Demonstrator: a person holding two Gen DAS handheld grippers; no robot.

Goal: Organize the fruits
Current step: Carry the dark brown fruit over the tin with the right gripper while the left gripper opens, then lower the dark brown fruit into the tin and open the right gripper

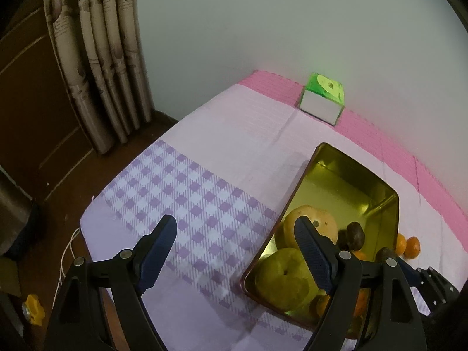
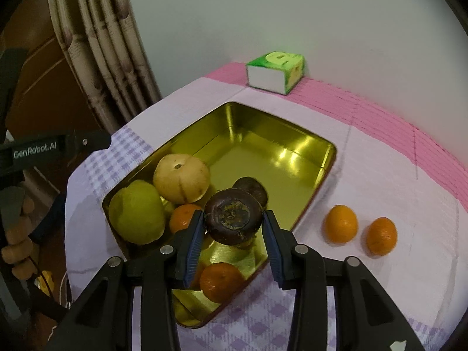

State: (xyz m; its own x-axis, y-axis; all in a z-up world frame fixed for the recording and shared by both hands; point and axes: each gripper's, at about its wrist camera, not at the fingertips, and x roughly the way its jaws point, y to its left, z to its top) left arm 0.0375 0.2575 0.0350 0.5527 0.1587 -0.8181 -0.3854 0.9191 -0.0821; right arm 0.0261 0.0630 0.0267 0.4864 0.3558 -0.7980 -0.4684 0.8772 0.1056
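A gold metal tray [image 2: 327,158] lies on the cloth-covered table. In it are a green pear [image 2: 136,212], a yellow pear [image 2: 181,180], a dark mangosteen [image 2: 253,188] and two oranges [image 2: 182,219] [image 2: 220,280]. My right gripper [image 2: 233,223] is shut on a second dark mangosteen [image 2: 232,219], held just above the tray's near part. Two more oranges [image 2: 340,223] [image 2: 381,235] rest on the cloth right of the tray. My left gripper [image 1: 235,234] stands open with nothing between its fingers, over the checked cloth left of the tray [image 1: 310,169]; its right finger overlaps the yellow pear [image 1: 321,222].
A green and white tissue box [image 2: 275,71] stands at the far edge by the wall. Curtains [image 2: 99,44] hang at the left, past the table's edge. A person's hand [image 2: 17,234] holding the other gripper shows at the far left of the right wrist view.
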